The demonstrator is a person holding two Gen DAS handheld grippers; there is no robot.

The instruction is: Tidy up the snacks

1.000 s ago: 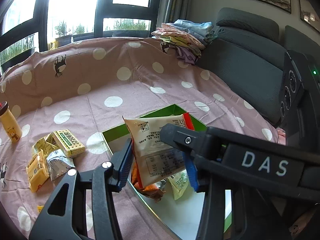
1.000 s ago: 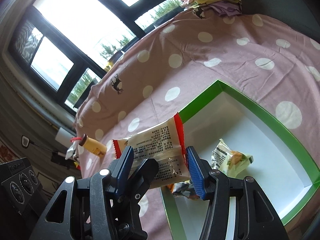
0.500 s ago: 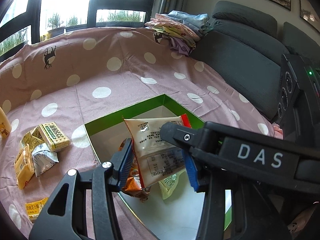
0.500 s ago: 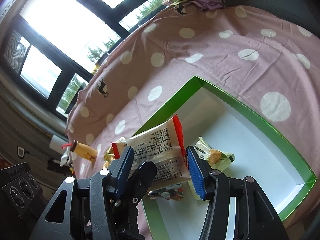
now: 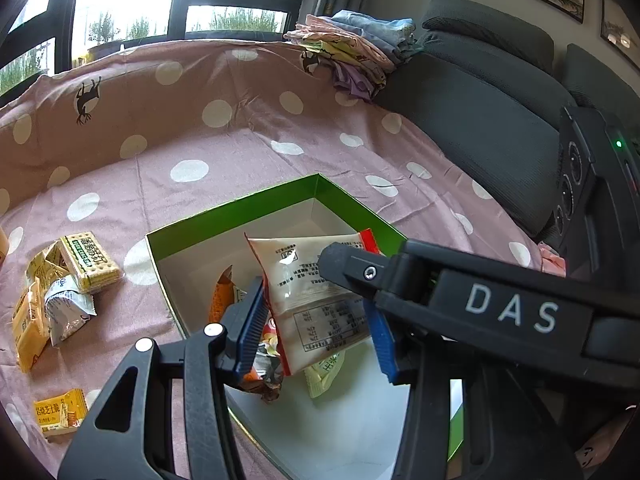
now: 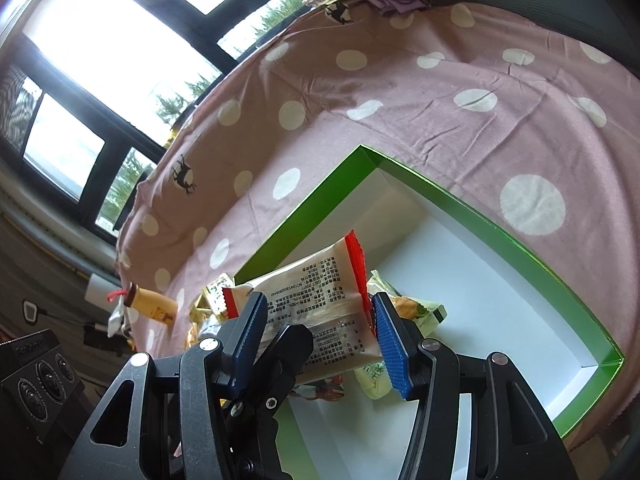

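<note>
A cream snack packet with red ends (image 5: 316, 300) (image 6: 320, 312) hangs over the green box with a white inside (image 5: 240, 208) (image 6: 480, 216). My left gripper (image 5: 316, 332) and my right gripper (image 6: 320, 340) both hold the packet, each at its own edge. The right gripper's black finger crosses the left wrist view. Inside the box lie an orange packet (image 5: 220, 296) and a pale green packet (image 6: 416, 308). Several loose snacks (image 5: 64, 288) lie on the cloth left of the box.
The box sits on a pink polka-dot cloth (image 5: 240, 140). A small bottle (image 6: 152, 308) lies at the left. Folded clothes (image 5: 352, 52) sit at the far edge. A dark sofa (image 5: 480, 120) is on the right. A yellow cracker pack (image 5: 60, 412) lies near the front.
Both grippers have carried the cream packet forward and down over the box. The box now fills more of both views.
</note>
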